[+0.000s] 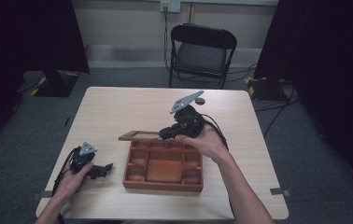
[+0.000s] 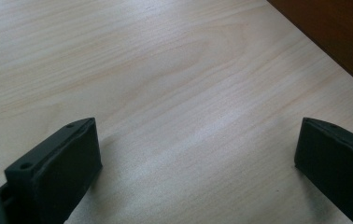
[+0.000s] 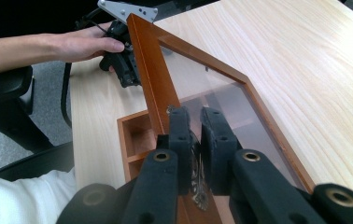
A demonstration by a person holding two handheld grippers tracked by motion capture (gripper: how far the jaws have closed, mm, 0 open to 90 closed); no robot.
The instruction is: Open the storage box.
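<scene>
Pale wooden table [image 1: 118, 107], folding chair [image 1: 201, 51] behind. Right gripper [image 3: 194, 128] pinched on metal clasp [image 3: 198, 182] of glass lid [image 3: 221, 100], raised over compartment box [image 1: 163, 165] mid-table; left gripper [image 2: 193, 158] wide open, empty, just beside box. Risk: thin clasp slipping free, lid slamming down.

Your wooden compartment box [image 1: 163, 170] sits near the table's front edge, brown, divided into small cells around one larger middle cell; its glass-paned lid [image 3: 202, 88] is swung up, open at the far side; a metal clasp [image 3: 198, 163] hangs on the lid's frame.
</scene>
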